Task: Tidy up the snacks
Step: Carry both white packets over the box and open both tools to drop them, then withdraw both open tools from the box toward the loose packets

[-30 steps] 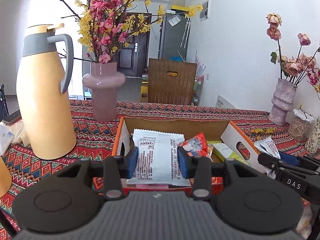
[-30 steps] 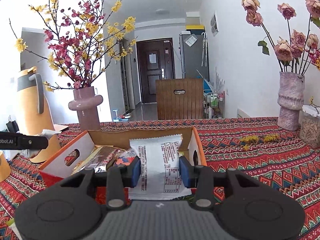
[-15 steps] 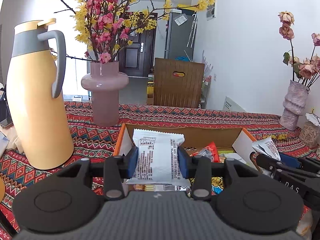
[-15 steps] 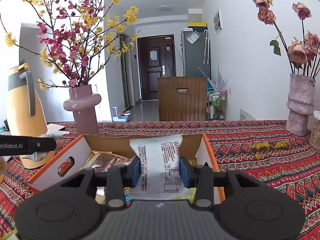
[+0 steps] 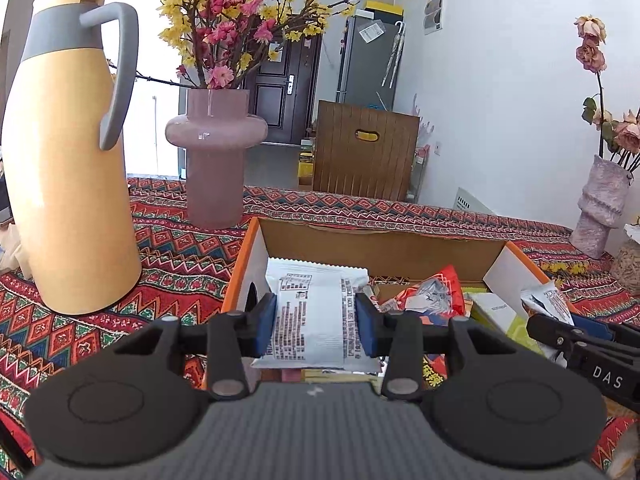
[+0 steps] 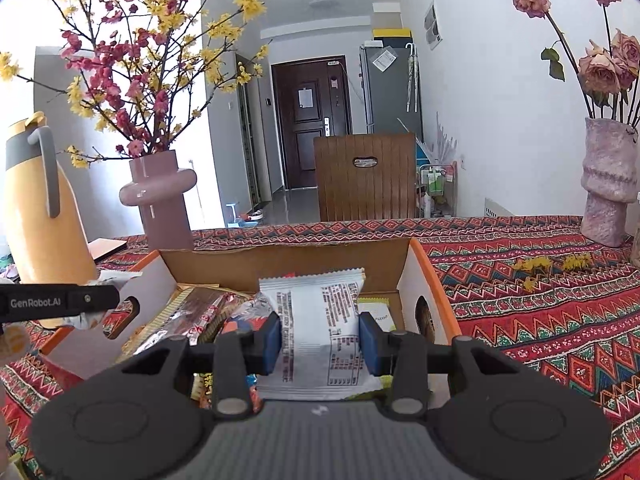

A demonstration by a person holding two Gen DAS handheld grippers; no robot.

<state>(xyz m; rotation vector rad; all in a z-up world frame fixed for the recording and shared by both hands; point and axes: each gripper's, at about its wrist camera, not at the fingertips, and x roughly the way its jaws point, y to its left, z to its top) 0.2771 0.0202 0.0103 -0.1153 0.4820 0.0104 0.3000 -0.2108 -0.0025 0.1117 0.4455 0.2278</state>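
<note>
An open orange-edged cardboard box (image 5: 384, 240) (image 6: 288, 258) sits on the patterned tablecloth and holds several snack packets. My left gripper (image 5: 316, 322) is shut on a white snack packet (image 5: 312, 316) and holds it over the box's left end. My right gripper (image 6: 320, 340) is shut on another white snack packet (image 6: 320, 336) and holds it over the box's right end. A red packet (image 5: 434, 292) and a brown wrapped bar (image 6: 196, 316) lie inside. The right gripper shows at the left wrist view's right edge (image 5: 580, 344).
A yellow thermos jug (image 5: 68, 160) stands left of the box. A pink vase of flowering branches (image 5: 216, 160) stands behind it. A textured vase of dried roses (image 6: 608, 184) stands at the far right. A wooden chair back (image 6: 366, 176) is beyond the table.
Both grippers, each still holding its white packet, have moved forward over the box, which now looks closer and lies under the packets.
</note>
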